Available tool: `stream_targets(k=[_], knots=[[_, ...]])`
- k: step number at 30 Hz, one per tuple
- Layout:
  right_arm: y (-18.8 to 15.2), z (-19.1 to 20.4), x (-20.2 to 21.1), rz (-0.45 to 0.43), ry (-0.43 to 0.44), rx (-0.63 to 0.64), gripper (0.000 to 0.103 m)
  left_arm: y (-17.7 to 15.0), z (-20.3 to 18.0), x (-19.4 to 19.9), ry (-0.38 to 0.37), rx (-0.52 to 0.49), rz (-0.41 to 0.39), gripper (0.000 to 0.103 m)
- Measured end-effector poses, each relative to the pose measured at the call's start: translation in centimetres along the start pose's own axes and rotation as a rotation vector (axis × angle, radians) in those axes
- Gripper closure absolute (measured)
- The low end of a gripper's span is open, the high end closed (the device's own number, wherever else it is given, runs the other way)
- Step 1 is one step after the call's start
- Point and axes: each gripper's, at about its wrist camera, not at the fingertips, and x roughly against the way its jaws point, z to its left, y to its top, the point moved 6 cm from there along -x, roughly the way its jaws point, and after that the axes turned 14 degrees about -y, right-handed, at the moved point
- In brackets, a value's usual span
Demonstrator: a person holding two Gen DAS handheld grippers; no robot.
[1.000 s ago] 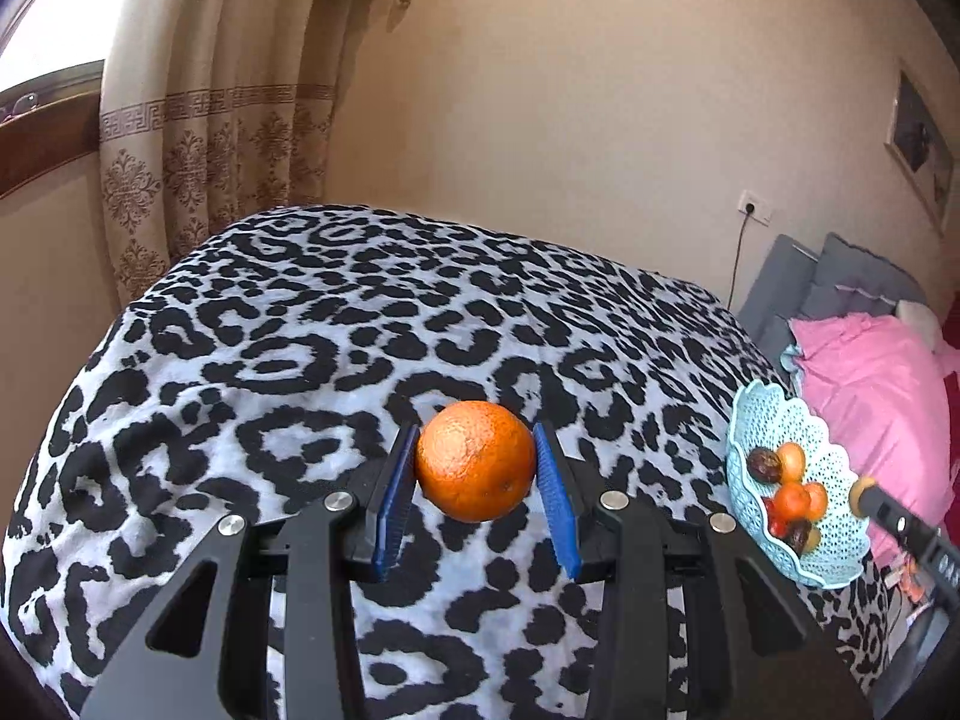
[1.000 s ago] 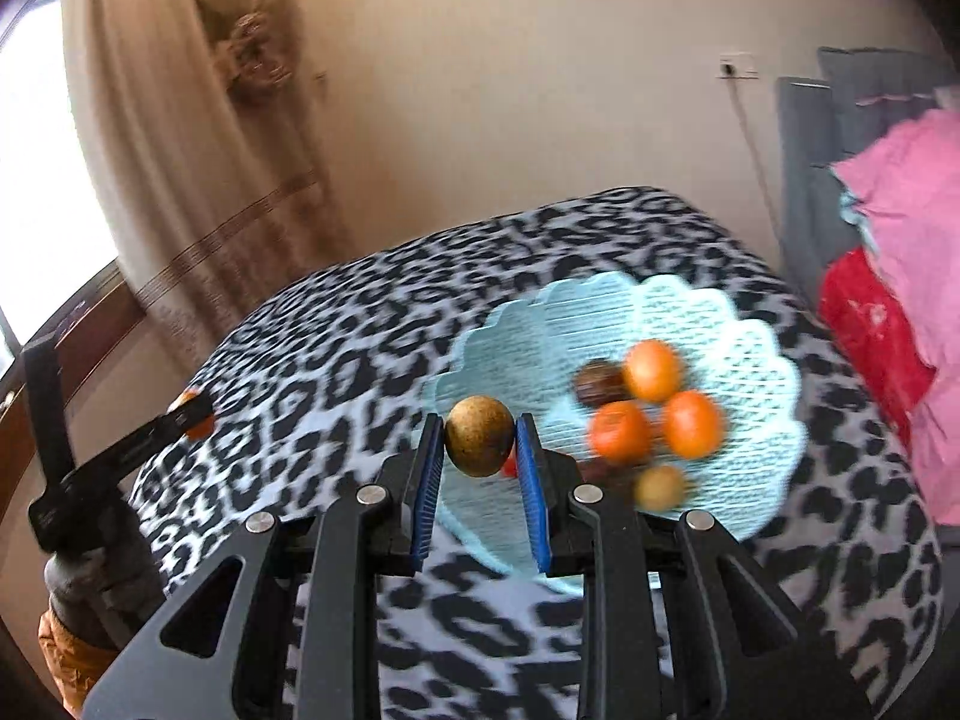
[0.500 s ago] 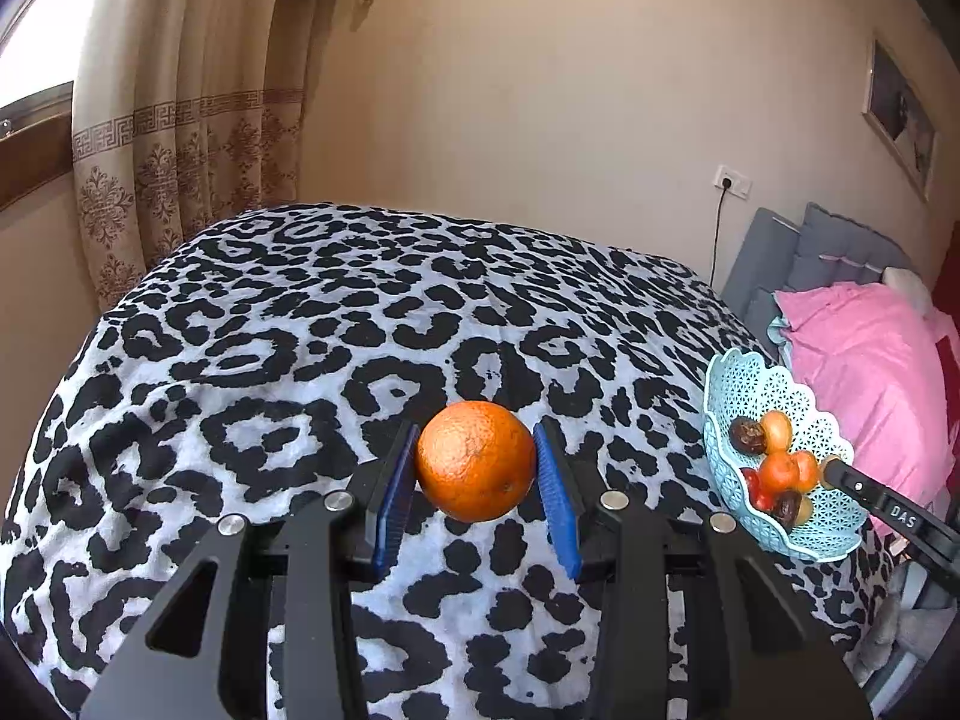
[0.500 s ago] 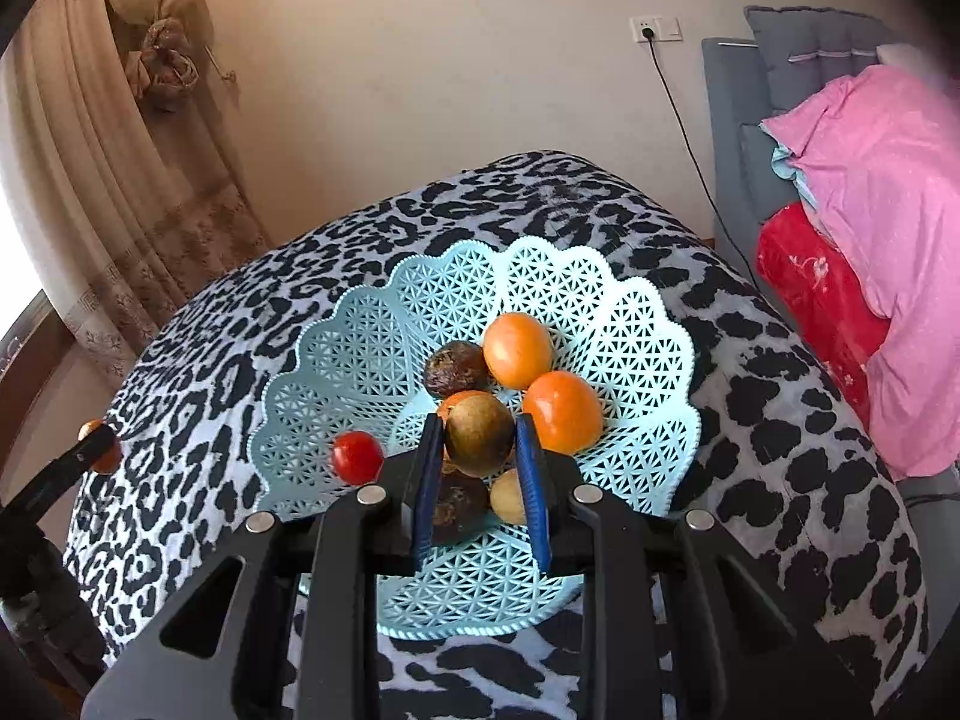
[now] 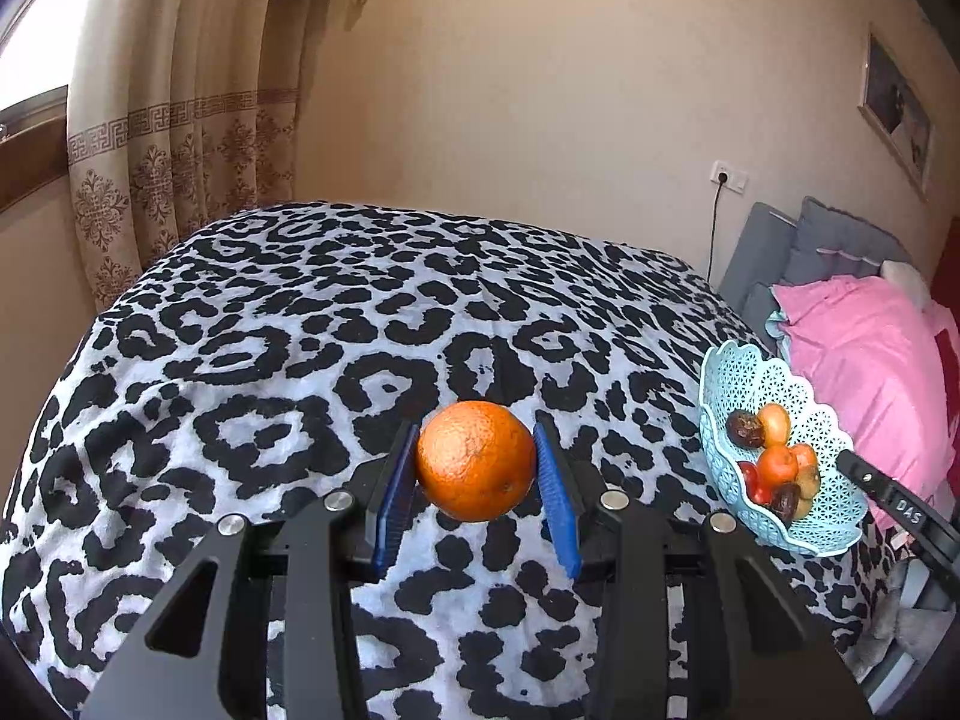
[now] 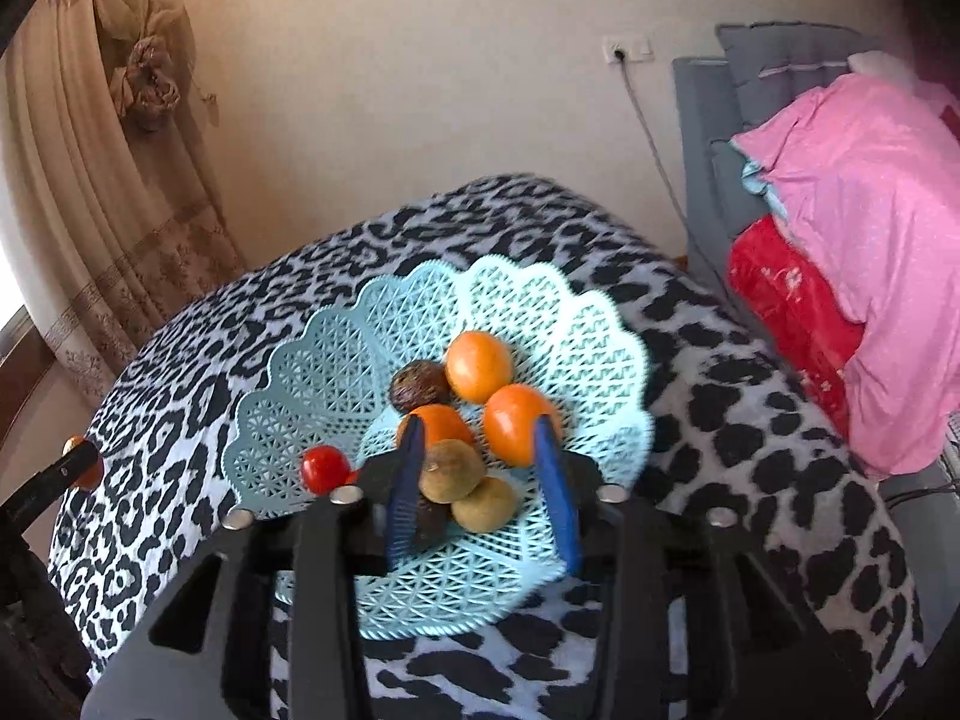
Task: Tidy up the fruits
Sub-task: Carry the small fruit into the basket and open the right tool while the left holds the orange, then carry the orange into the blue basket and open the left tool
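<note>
over the leopard-print tabletop [image 5: 300, 360]: right tool [image 6: 480, 480] just spread apart above the blue basket [image 6: 300, 390], brown fruit [image 6: 450, 471] loose between its pads among six others. left tool [image 5: 477, 468] clamped on the orange [image 5: 476, 459], not yet delivered.

We see a leopard-print cover [image 5: 300, 360] on the table, patterned curtains [image 5: 180, 138], a pink blanket [image 6: 870, 210] and a wall socket [image 5: 728, 178].
</note>
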Motion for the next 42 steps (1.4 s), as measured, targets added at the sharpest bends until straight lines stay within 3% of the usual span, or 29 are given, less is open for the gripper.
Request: stream_targets(k=[7,11,13,26,31,33,42], knots=[[-0.1,-1.5,1.9,-0.096,-0.067,0.012,0.06,-0.9,-1.8,-0.6,-0.01,-0.046,0.021,0.064],[-0.2,-2.1,2.8,-0.149,-0.089,0.014,0.049,-1.5,-3.3,-1.3,-0.032,-0.056,0.056,0.064],[-0.4,-2.2,2.8,-0.157,-0.086,0.014,0.049,-1.6,-4.4,-1.4,-0.045,-0.066,0.062,0.064],[-1.5,-3.0,1.7,-0.137,-0.053,-0.027,0.048,-1.1,-13.2,-4.2,-0.105,-0.227,0.088,0.064],[-1.5,-3.0,1.6,-0.134,-0.043,-0.034,0.047,-1.4,-14.9,-5.7,-0.101,-0.252,0.111,0.064],[-1.6,-3.0,1.7,-0.134,-0.042,-0.038,0.042,-1.6,-15.4,-6.2,-0.1,-0.259,0.118,0.064],[-1.7,-3.1,1.8,-0.136,-0.046,-0.049,0.041,-1.8,-16.5,-7.8,-0.076,-0.308,0.126,0.063]])
